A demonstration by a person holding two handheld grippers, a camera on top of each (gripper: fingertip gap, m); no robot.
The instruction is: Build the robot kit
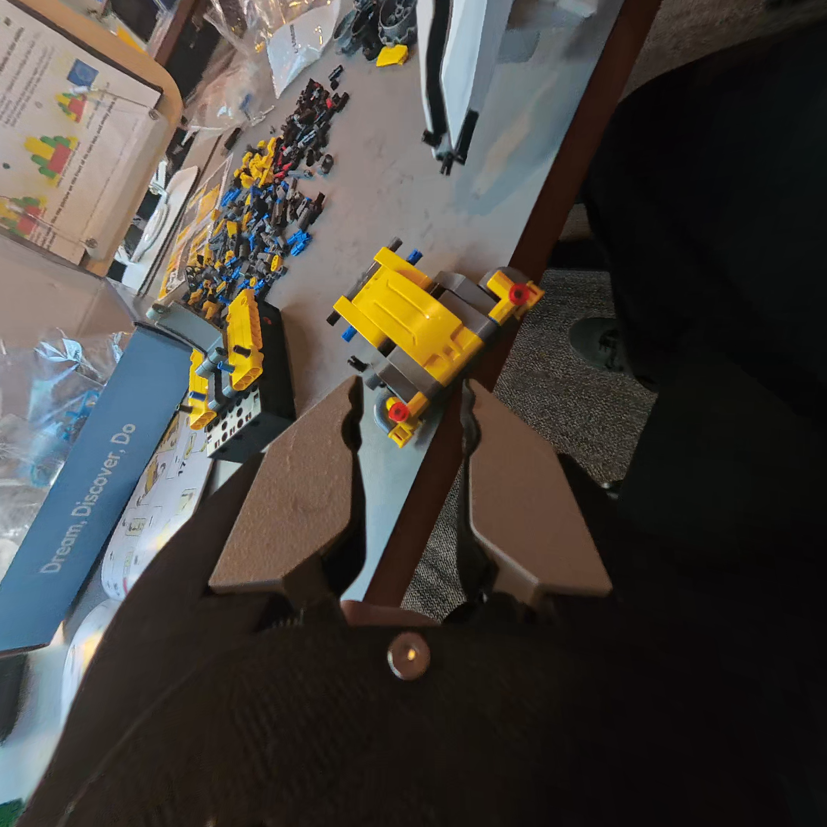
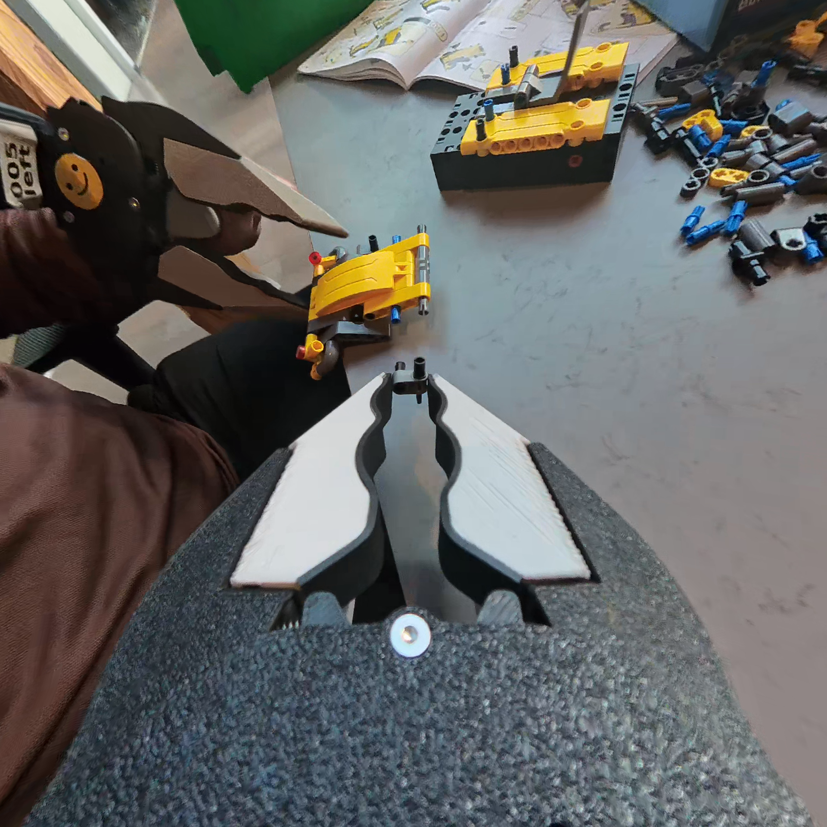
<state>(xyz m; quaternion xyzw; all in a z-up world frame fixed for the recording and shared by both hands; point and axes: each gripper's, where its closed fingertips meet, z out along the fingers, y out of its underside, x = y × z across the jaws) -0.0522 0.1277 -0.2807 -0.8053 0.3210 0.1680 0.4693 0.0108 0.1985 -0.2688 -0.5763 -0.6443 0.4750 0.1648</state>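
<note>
A yellow and grey brick assembly with red studs lies at the table's near edge; it also shows in the right wrist view. My left gripper is open, its fingertips just short of the assembly, not touching it; it shows in the right wrist view too. My right gripper is shut on a small black connector piece, held just above the table a short way from the assembly.
A black box topped with yellow beams stands further in. A pile of loose blue, grey, black and yellow pieces spreads beyond it. An open instruction booklet, a blue box and plastic bags lie around.
</note>
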